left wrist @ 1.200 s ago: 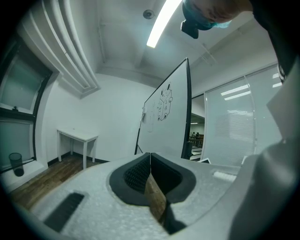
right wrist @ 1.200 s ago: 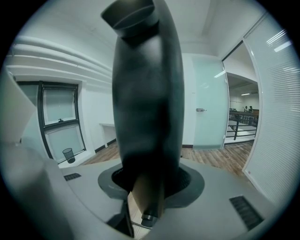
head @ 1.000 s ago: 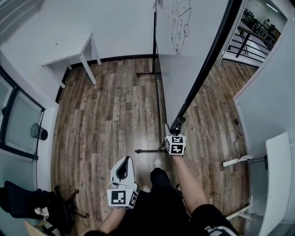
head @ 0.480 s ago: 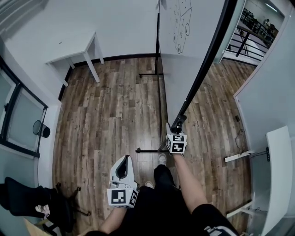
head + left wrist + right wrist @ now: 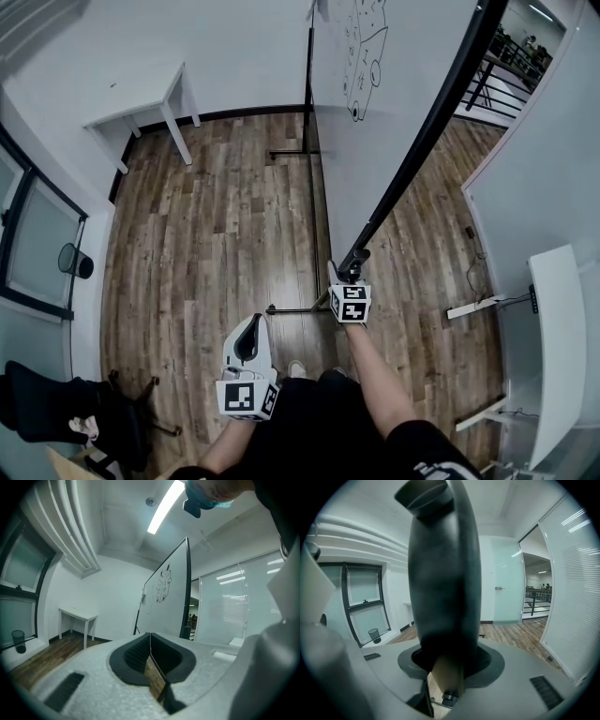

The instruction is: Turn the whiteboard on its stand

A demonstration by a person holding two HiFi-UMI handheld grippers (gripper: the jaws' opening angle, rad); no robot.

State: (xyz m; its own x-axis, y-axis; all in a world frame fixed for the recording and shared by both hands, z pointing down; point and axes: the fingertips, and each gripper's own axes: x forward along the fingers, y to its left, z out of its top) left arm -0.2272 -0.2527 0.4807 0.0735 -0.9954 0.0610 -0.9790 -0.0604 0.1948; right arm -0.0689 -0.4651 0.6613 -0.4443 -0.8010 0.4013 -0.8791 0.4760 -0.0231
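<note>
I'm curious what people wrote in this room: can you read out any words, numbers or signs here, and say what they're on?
No readable text anywhere in these views.
Whiteboard: a black line drawing, too small to make out any words in it.
Cubes on the left gripper and right gripper: black-and-white square patterns, not letters.

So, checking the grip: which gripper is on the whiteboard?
The right gripper, clamped on the black whiteboard frame; the left gripper hangs shut and empty, away from it.
</note>
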